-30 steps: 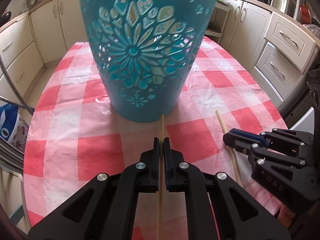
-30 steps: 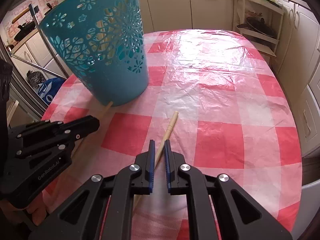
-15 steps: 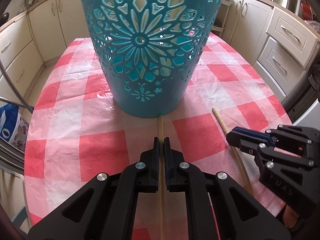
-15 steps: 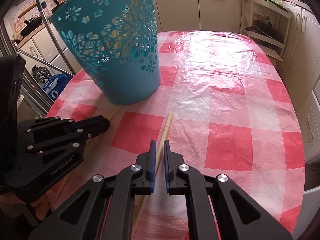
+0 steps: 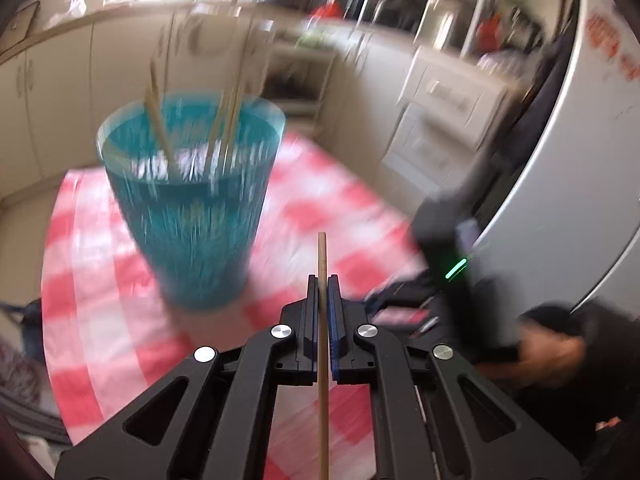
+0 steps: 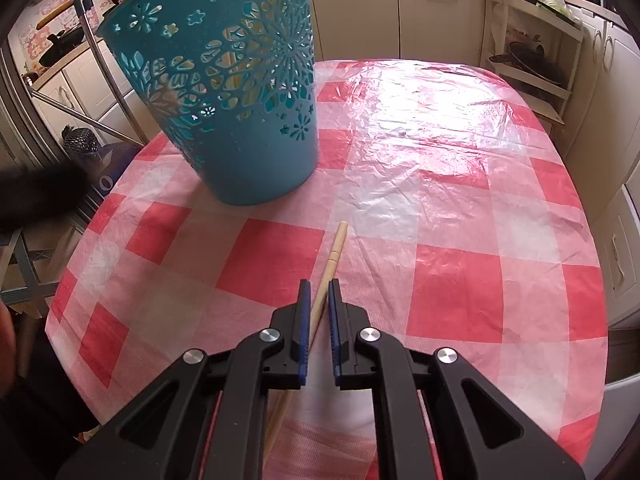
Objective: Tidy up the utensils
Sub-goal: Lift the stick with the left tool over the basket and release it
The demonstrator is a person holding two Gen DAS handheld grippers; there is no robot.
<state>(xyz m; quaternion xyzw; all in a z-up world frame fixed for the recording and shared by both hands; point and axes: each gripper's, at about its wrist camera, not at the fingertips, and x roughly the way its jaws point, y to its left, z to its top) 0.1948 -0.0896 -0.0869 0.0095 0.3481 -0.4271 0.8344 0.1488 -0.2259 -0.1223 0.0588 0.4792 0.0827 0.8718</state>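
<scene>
Nearest to me, my left gripper (image 5: 322, 280) is clamped on a thin wooden chopstick (image 5: 322, 344) that runs straight along its fingers, tip pointing away. The teal basket (image 5: 192, 216) stands ahead and to the left on the checked tablecloth (image 5: 100, 320), its open mouth holding other sticks, so I judge the tip must swing left and over that rim. My right gripper (image 6: 319, 286) is nearly closed around a second chopstick (image 6: 334, 254) lying on the cloth, pointing toward the basket; I cannot tell whether the pads bite. The left view is badly smeared, and both sticks' near ends are cut off.
</scene>
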